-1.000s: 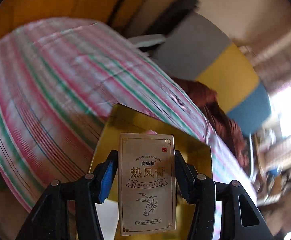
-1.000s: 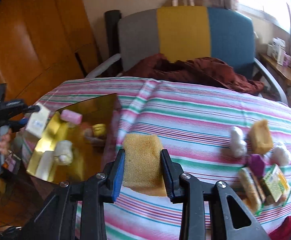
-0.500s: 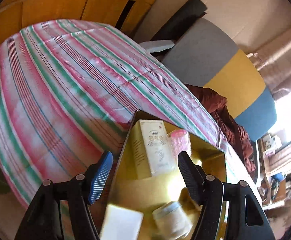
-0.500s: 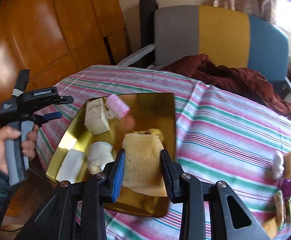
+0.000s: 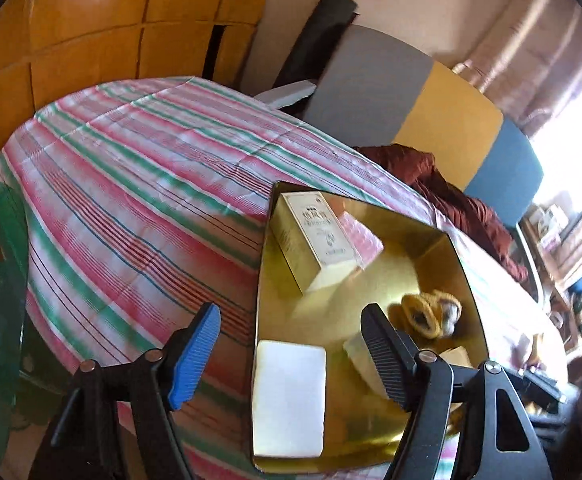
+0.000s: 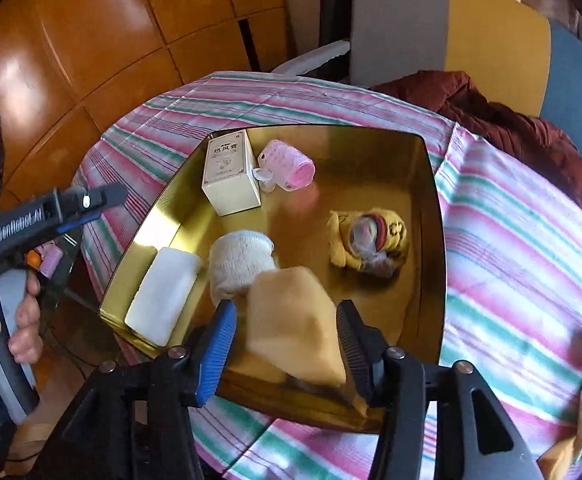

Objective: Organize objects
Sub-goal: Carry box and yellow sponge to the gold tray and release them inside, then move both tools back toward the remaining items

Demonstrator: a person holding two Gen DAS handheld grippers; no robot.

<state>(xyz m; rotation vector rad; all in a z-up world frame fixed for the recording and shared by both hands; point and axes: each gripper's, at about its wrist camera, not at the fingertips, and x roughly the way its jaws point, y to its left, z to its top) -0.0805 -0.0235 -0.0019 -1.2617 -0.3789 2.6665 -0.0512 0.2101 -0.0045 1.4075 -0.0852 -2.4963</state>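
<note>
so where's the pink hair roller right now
In the right wrist view the pink hair roller lies in the far left part of the gold metal tray, right beside the cream cardboard box.

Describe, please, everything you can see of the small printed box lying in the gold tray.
The box is a small upright-format carton lying on its back, pale cream-gold, looking like card, with a thin printed border, dark Chinese lettering and a small line drawing on its top face. It appears closed and undamaged. It lies in the far left corner of the gold tray, close beside the tray wall. A pink roller lies right beside it on the right, seemingly touching. Neither gripper touches it.
</note>
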